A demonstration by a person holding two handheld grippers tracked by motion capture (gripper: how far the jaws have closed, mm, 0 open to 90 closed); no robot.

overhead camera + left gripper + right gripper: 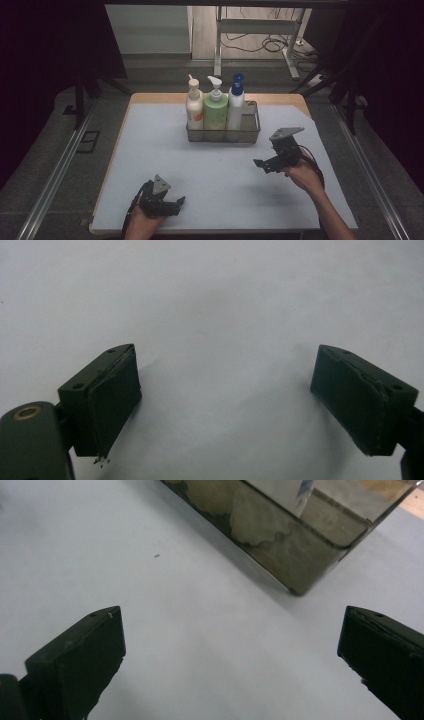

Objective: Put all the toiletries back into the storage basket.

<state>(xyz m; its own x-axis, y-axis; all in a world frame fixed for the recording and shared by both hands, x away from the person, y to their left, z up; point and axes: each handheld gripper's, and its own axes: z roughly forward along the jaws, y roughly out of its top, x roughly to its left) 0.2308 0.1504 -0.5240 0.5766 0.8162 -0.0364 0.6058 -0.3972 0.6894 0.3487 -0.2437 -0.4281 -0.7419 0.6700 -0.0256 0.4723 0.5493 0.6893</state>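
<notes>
A metal basket point(250, 131) stands at the back middle of the pale mat point(210, 170). In it stand three pump bottles: a white one with an orange label point(194, 107), a green one point(215, 110) and a white one with a blue cap point(235, 106). My left gripper point(175, 204) rests low near the front edge, held in a hand, open with nothing between its jaws point(225, 395). My right gripper point(264, 164) hovers to the right and in front of the basket, open and empty. In the right gripper view the basket's corner point(295, 555) lies ahead of the gripper point(230, 650).
The mat covers a wooden table point(150, 98) whose edge shows at the back. Metal rails point(55, 185) run along both sides. A desk frame point(255, 25) and cables point(260, 45) lie on the floor beyond the table.
</notes>
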